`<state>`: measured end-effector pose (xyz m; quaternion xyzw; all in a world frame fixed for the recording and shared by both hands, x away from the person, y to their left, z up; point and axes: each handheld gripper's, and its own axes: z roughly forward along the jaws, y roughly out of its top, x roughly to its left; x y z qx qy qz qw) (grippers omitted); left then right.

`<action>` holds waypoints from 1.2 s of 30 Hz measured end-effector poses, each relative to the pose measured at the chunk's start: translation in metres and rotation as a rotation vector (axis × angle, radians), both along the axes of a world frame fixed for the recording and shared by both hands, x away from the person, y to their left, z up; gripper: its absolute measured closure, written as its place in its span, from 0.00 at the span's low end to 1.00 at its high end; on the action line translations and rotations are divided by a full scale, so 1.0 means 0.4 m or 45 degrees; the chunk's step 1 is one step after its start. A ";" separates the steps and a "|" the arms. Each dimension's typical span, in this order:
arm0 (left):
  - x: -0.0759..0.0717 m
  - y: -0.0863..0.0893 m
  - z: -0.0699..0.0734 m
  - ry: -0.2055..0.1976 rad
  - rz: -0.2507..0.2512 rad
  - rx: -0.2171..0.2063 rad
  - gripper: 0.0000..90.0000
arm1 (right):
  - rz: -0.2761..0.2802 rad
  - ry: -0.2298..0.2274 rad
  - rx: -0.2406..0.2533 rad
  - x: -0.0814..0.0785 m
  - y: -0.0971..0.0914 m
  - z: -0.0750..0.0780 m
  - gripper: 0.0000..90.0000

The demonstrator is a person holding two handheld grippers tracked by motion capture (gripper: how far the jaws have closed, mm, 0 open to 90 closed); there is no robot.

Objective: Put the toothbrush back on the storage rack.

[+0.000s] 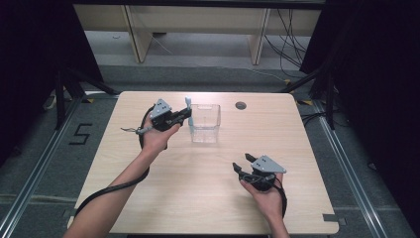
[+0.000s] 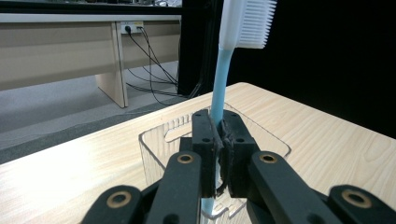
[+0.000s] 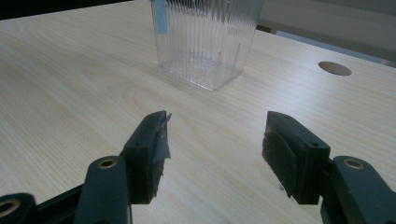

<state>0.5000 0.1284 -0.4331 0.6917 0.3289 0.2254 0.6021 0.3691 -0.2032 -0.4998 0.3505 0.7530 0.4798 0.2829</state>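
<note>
High view – left hand-held gripper [image 1: 182, 118]: clenched on a toothbrush [image 1: 188, 106], which stands upright just beside the left wall of the clear container [image 1: 205, 124]; the container sits toward the far edge of the desk [image 1: 198, 198], near its middle.
High view – right hand-held gripper [image 1: 242, 163]: released, holding nothing, toward the near right corner of the desk and well apart from the container.
Left gripper view – grip: the jaws pinch the blue handle of the toothbrush [image 2: 219, 88] low down; the white bristle head rises above them, and the container's rim [image 2: 154, 137] lies just behind and below.
Right gripper view – jaws: spread wide over bare desk [image 3: 70, 84], with the ribbed container [image 3: 205, 42] ahead and a blue sliver of handle at its upper left edge.
Risk – tipping: the container looks light and nothing steadies it – a handle tip catching the rim could probably shove or topple it.
Risk – slip: the narrow handle, gripped low, may pivot between the pads and drop outside the wall.
</note>
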 end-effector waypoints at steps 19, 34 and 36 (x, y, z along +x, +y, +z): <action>0.004 -0.009 -0.022 0.019 -0.002 0.027 0.95 | 0.002 0.013 -0.001 0.000 0.002 -0.003 0.45; 0.009 -0.013 -0.040 0.044 0.004 0.041 0.95 | -0.002 0.013 0.008 0.000 0.006 -0.007 0.45; 0.009 -0.014 -0.042 0.048 0.006 0.040 0.95 | 0.008 0.021 -0.008 -0.001 0.004 -0.005 0.45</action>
